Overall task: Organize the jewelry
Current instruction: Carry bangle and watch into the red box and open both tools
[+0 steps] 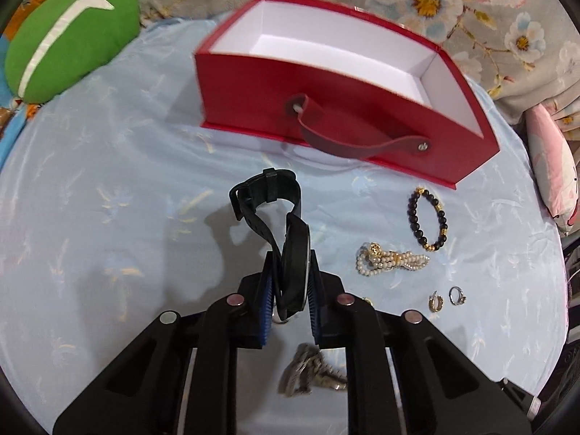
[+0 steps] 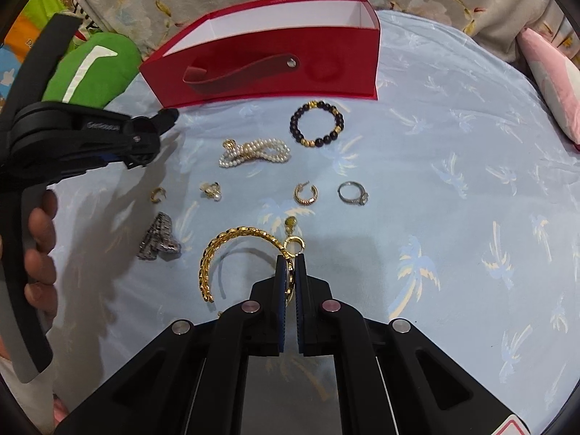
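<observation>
Both grippers are loaded. Left gripper [image 1: 290, 286] is clamped on the case of a black watch [image 1: 286, 253], strap hanging free, raised just short of the empty red box [image 1: 326, 108]. Right gripper [image 2: 290, 275] is pinched tight on a gold chain bracelet [image 2: 232, 250], its free end seemingly on the blue cloth [image 2: 453, 181]. Recommendation: carry the watch over the near wall, lower it inside before opening, and keep the strap clear of the box handle [image 1: 348, 141].

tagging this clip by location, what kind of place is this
Probably a bedroom at home, worked on a bed: the light blue palm-print sheet is soft and rumpled, a green plush pillow and a floral quilt lie behind the open red cardboard box.
</observation>
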`<move>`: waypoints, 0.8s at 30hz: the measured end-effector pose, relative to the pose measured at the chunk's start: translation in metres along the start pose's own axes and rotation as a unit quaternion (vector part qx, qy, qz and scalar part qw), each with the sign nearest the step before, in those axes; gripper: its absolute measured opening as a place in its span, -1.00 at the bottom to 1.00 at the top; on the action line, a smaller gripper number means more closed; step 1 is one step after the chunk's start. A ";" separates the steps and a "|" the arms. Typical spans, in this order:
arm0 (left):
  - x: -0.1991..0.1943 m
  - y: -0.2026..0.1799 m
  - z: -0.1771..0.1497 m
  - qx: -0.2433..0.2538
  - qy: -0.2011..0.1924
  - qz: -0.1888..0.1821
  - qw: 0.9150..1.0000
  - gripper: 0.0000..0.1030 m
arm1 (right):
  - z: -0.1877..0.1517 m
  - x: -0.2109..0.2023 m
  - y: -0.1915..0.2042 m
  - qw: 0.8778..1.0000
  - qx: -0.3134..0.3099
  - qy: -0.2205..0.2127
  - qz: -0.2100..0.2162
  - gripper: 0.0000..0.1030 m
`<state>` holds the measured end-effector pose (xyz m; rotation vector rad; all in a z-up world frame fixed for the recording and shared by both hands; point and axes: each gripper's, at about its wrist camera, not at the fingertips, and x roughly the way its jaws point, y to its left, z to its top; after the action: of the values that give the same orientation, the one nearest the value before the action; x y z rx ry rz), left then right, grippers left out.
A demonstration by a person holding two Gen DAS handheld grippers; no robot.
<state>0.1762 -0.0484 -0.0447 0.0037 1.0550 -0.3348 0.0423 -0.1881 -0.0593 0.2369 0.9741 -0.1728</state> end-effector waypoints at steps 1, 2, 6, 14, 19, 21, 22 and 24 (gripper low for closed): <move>-0.009 0.004 -0.001 0.001 -0.007 0.004 1.000 -0.70 | 0.001 -0.004 0.001 1.000 -0.001 -0.005 0.002 -0.93; -0.017 0.007 -0.002 0.004 -0.013 0.009 1.000 -0.70 | 0.003 -0.008 0.002 1.000 -0.003 -0.009 0.003 -0.93; -0.047 0.019 -0.008 0.016 -0.033 0.023 0.999 -0.70 | 0.010 -0.024 0.007 0.999 -0.008 -0.031 0.009 -0.93; -0.094 0.032 0.005 0.015 -0.079 0.019 0.997 -0.70 | 0.048 -0.057 0.011 0.996 -0.011 -0.085 0.017 -0.93; -0.117 0.025 0.033 0.022 -0.121 0.011 0.992 -0.70 | 0.092 -0.080 0.008 0.990 -0.011 -0.137 0.021 -0.93; -0.122 0.019 0.046 0.028 -0.136 0.008 0.990 -0.70 | 0.114 -0.088 0.005 0.987 -0.011 -0.158 0.020 -0.93; -0.123 0.015 0.055 0.032 -0.145 0.010 0.989 -0.70 | 0.124 -0.091 0.005 0.985 -0.013 -0.169 0.018 -0.93; -0.123 0.009 0.071 0.037 -0.157 0.009 0.987 -0.70 | 0.145 -0.093 0.004 0.983 -0.017 -0.184 0.013 -0.93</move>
<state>0.1840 -0.0188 0.0937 0.0262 0.7305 -0.3459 0.1072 -0.2209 0.0965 0.1779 0.6066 -0.1694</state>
